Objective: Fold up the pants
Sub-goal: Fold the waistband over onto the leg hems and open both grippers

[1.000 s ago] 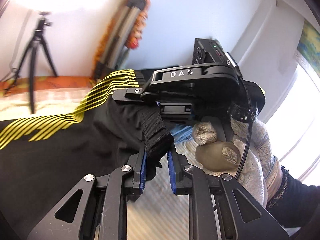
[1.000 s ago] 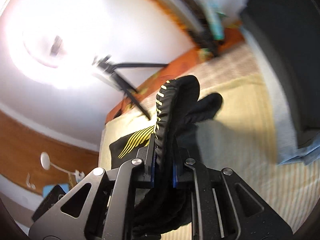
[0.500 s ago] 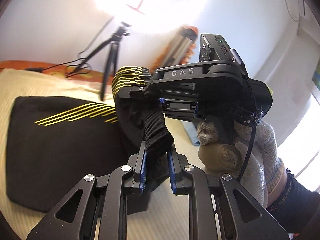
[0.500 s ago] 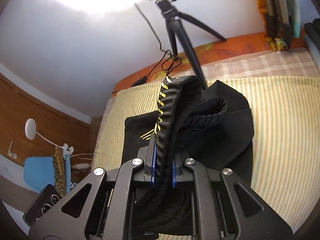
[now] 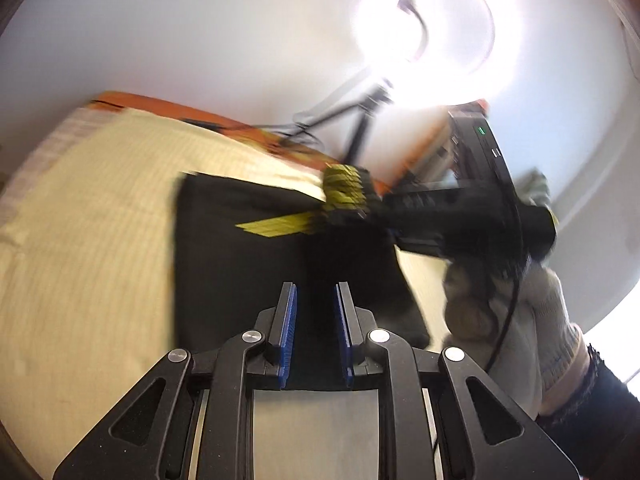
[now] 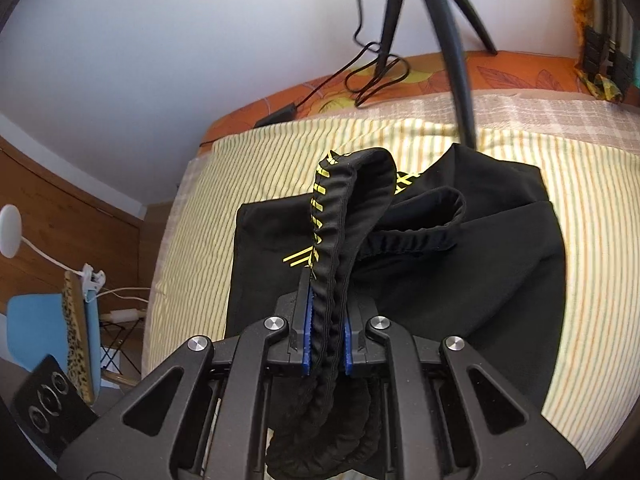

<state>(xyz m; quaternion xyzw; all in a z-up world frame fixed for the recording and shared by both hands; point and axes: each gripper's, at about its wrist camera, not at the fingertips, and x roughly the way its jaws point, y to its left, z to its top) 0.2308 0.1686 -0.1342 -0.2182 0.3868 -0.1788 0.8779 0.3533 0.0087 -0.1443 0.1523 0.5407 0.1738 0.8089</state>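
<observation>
On the yellow-striped bed cover (image 6: 592, 240) lie the black pants (image 6: 460, 280), yellow stripes showing, folded over on themselves with the elastic waistband (image 6: 332, 240) lifted off the pile. My right gripper (image 6: 325, 344) has its blue pads clamped on that bunched waistband, which loops up ahead of the fingers and hangs down behind them. My left gripper (image 5: 313, 332) hovers over the near edge of the pants (image 5: 240, 264); its jaws stand narrowly apart with dark cloth between them, but blur keeps me from telling whether they grip it. From the left wrist I see the right gripper (image 5: 472, 216) in a gloved hand (image 5: 516, 316), crossing my view. A tripod (image 6: 452, 40) leg cuts across the far edge of the pants, a ring light (image 5: 436, 28) glares, and a cable (image 6: 372, 68) trails along the orange bed edge (image 6: 500, 72). A blue chair (image 6: 40, 332) stands beside the bed.
</observation>
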